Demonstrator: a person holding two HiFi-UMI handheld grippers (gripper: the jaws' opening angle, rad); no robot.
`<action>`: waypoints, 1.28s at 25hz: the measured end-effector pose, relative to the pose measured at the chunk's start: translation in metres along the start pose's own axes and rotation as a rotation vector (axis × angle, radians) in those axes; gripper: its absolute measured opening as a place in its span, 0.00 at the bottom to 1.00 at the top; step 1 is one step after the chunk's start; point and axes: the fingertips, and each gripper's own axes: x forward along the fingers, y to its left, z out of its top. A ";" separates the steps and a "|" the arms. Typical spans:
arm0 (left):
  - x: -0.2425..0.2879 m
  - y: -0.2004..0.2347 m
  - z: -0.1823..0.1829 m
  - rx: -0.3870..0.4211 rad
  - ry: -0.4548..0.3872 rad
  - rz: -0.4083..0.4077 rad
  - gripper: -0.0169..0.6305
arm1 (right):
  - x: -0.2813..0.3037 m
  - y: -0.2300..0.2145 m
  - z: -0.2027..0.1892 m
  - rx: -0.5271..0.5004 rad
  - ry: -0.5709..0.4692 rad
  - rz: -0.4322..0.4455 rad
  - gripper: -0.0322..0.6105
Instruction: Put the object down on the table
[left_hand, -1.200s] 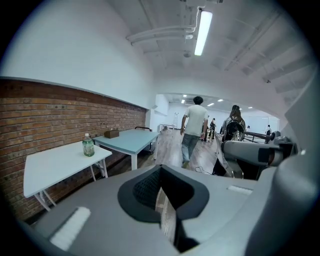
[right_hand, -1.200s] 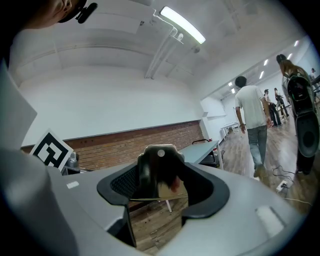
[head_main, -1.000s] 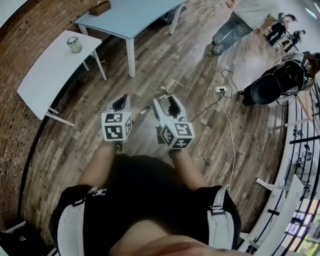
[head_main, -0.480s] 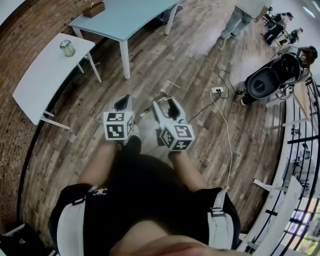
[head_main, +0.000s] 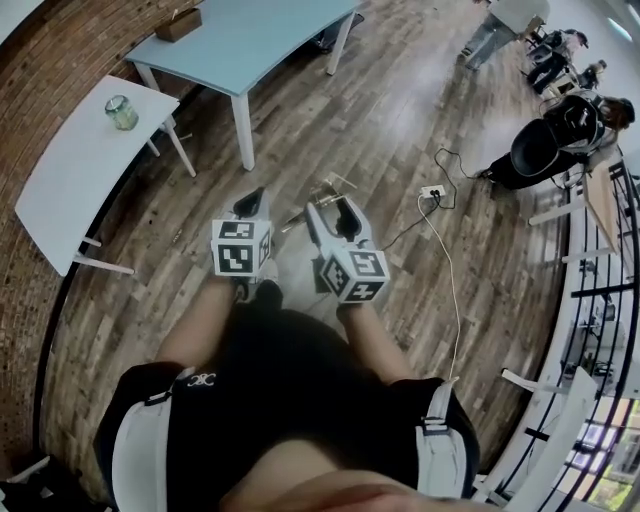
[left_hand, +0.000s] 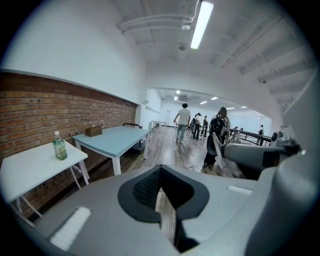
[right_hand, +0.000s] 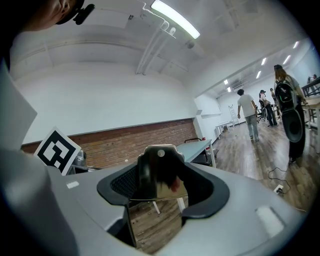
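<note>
My right gripper (right_hand: 165, 187) is shut on a flat shiny metal piece (right_hand: 156, 172) with a small hole near its top; it stands upright between the pads and mirrors the wooden floor. In the head view the right gripper (head_main: 335, 208) hangs at waist height over the floor, level with the left one. My left gripper (head_main: 251, 202) has its jaws together with nothing between them, and only a thin slit shows in the left gripper view (left_hand: 161, 175). A white table (head_main: 60, 185) with a green bottle (head_main: 121, 111) stands ahead to the left, well away from both grippers.
A light blue table (head_main: 250, 40) with a brown box (head_main: 178, 24) stands beyond the white one, along a brick wall (head_main: 40, 70). A cable and power strip (head_main: 432, 191) lie on the floor to the right. People and a black bag (head_main: 545, 150) are far right, by a railing.
The view has shifted as the person walks: the white table and bottle have slid left and nearer. Both grippers keep their pose, the right one still holding the metal piece.
</note>
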 end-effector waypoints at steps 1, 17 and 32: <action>0.008 0.003 0.004 0.001 0.002 -0.003 0.03 | 0.008 -0.003 0.003 0.002 0.000 -0.001 0.51; 0.129 0.057 0.085 0.011 0.001 -0.077 0.03 | 0.135 -0.039 0.050 -0.008 -0.014 -0.056 0.51; 0.186 0.107 0.102 -0.006 0.012 -0.078 0.03 | 0.214 -0.036 0.061 -0.031 -0.014 -0.030 0.51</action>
